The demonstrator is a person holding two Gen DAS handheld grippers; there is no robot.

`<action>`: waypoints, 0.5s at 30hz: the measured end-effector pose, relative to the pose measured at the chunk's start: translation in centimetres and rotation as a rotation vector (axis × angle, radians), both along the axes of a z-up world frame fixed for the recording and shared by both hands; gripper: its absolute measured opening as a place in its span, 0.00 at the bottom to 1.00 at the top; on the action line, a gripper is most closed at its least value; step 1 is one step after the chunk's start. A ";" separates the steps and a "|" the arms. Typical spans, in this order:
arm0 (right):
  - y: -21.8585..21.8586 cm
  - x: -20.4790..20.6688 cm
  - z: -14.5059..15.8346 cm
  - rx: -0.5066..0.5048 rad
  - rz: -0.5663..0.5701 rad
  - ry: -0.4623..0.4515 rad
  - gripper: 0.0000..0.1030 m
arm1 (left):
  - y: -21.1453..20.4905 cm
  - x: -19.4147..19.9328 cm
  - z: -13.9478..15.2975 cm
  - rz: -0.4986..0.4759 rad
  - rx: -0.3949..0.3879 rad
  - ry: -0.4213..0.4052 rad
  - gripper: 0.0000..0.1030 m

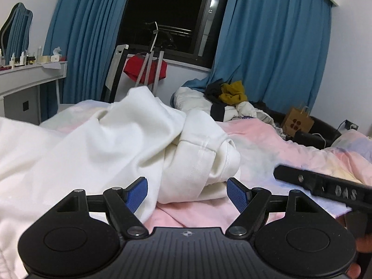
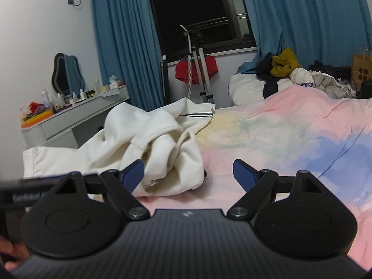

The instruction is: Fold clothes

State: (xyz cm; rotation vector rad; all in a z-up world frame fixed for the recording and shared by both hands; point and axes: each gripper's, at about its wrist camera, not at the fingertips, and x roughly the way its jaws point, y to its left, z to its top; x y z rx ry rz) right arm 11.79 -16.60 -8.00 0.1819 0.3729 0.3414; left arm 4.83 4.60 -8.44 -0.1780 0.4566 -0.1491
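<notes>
We see the white hooded garment [image 1: 130,139] lying in a loose, rumpled heap on the pastel bedcover [image 1: 290,144], toward the left side of the bed — bunched and rolled over itself, a ribbed hem trailing out at the near left edge in the right wrist view, no flat panel or crisp crease anywhere. As we judge it, the fold is not there: the cloth wants spreading and squaring before it can be doubled neatly. Our left gripper [image 1: 187,191] hangs low just in front of the heap, its blue pads spread wide with nothing between them, the left pad brushing close to the fabric. Our right gripper [image 2: 187,174] is likewise wide apart and empty, near the heap's right edge. More clothes [image 2: 286,66] are piled at the far end — whether those are ours to fold, we cannot tell.
</notes>
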 end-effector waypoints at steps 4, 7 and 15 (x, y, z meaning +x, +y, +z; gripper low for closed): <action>-0.3 0.6 -1.0 0.020 -0.009 0.031 0.82 | 1.1 0.2 -1.1 -0.015 0.006 0.021 0.75; -0.3 0.6 -1.2 0.015 -0.015 0.036 0.82 | 1.4 0.5 -1.5 -0.019 0.011 0.022 0.75; -0.5 0.5 -1.8 0.002 -0.033 0.043 0.82 | 2.0 0.4 -1.1 -0.004 0.009 0.029 0.75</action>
